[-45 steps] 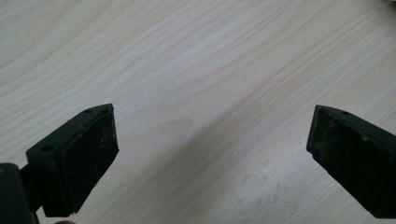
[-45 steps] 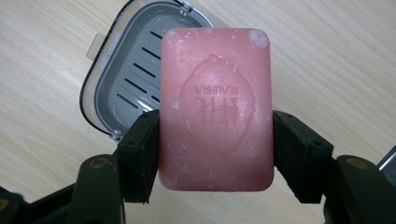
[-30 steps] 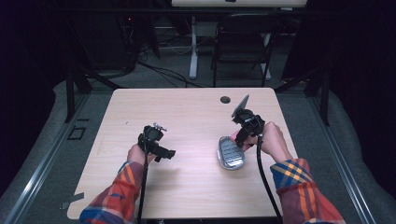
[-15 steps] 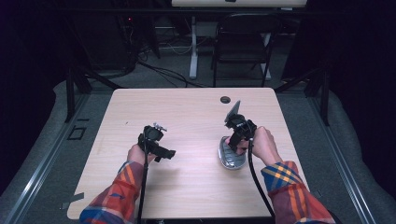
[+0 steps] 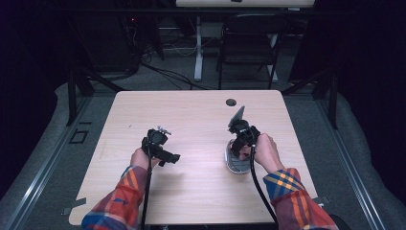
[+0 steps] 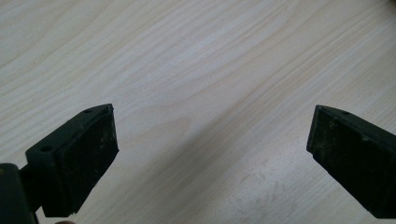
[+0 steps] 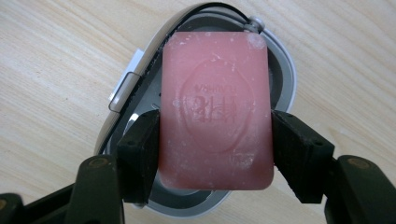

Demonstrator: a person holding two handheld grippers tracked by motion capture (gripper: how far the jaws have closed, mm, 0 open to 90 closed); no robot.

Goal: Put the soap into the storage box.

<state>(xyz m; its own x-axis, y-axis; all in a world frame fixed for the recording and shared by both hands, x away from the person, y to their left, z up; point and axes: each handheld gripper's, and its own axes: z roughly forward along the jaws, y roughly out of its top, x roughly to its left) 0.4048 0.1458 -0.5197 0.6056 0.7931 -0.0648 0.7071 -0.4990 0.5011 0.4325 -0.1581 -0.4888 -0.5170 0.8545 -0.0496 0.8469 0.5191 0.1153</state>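
A: Start at the right fingers (image 7: 142,154); what do they have?

B: They pinch a pink soap bar (image 7: 215,109) by its two long sides; the black pads press flat on the soap, one on each flank; the stamped face of the bar looks up at the camera.

A: And what lies under the soap?

B: A grey oval soap dish (image 7: 284,70) resting on the table (image 7: 56,56); the bar sits over the dish's hollow, within its rim; whether it touches the bottom I cannot tell.

A: How does the right gripper (image 5: 238,146) stand?

B: It points steeply down over the dish, at the table's right half; the right hand (image 5: 264,151) wraps the body from the near side, wrist bent, plaid sleeve coming in from the bottom edge.

A: Now the left fingers (image 6: 79,163)?

B: Spread wide, with bare wood between them; nothing is pinched.

A: And that hand's pose?

B: The left gripper (image 5: 160,143) is low over the table's left half, well apart from the dish; the left hand (image 5: 142,157) grips it from behind, forearm angled in from below.
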